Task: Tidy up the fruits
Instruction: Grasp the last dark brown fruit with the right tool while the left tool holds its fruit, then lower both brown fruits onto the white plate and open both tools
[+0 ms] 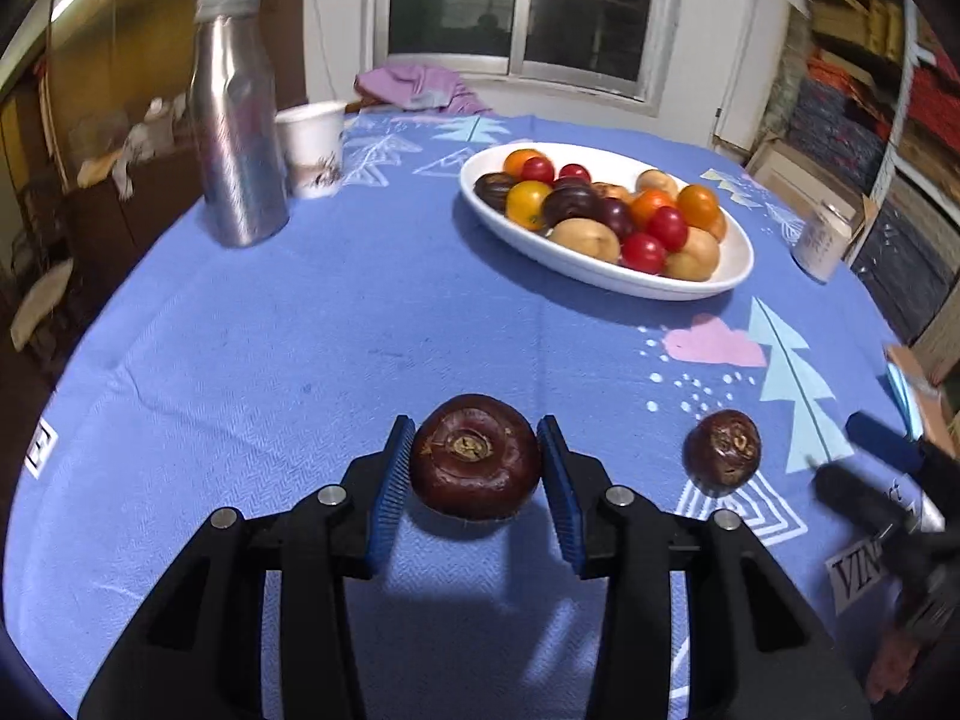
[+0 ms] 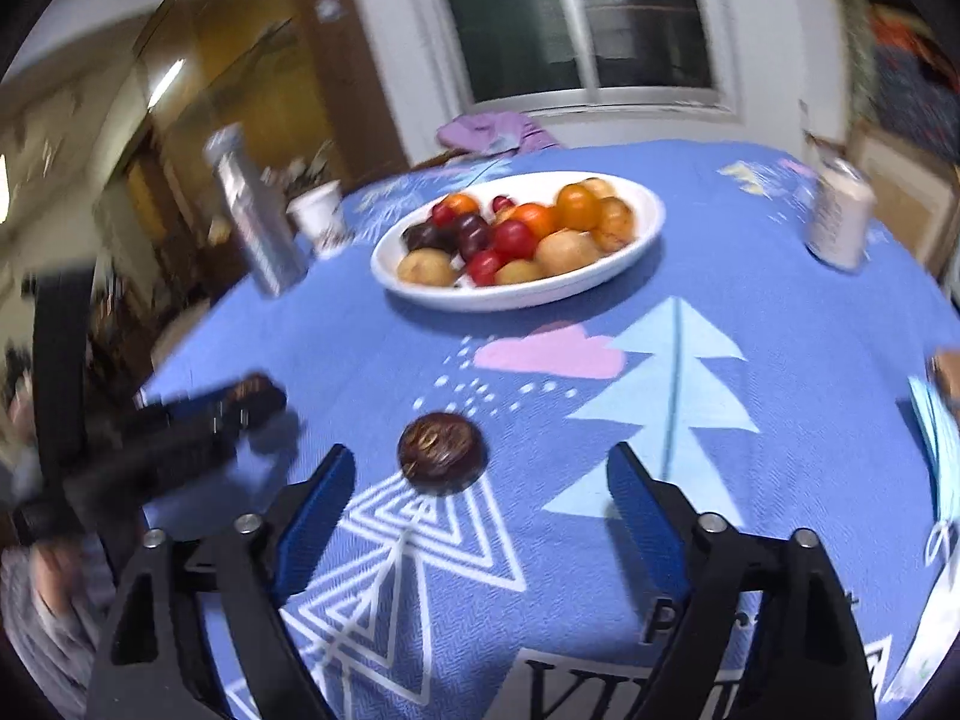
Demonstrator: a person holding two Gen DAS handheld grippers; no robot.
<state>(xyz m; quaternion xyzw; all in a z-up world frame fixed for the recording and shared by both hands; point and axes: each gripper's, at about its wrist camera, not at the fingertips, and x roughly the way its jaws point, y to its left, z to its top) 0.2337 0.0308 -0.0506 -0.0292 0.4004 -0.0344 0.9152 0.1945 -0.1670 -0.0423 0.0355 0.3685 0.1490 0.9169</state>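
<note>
Left gripper (image 1: 477, 474), lower centre: pads are clamping a large dark fruit (image 1: 475, 456). Right gripper (image 2: 474, 492): fingers are standing apart; small dark fruit (image 2: 442, 452) is lying between the tips, untouched.

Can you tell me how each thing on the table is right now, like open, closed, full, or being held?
Left hand-held gripper: shut on the big dark fruit.
Right hand-held gripper: open, holding nothing.
Small dark fruit: lying loose on the blue tablecloth.
White bowl: piled full of fruit.
Metal bottle: upright, cap on.
White cup: upright; inside hidden.
Jar: upright; too blurred to tell more.
</note>
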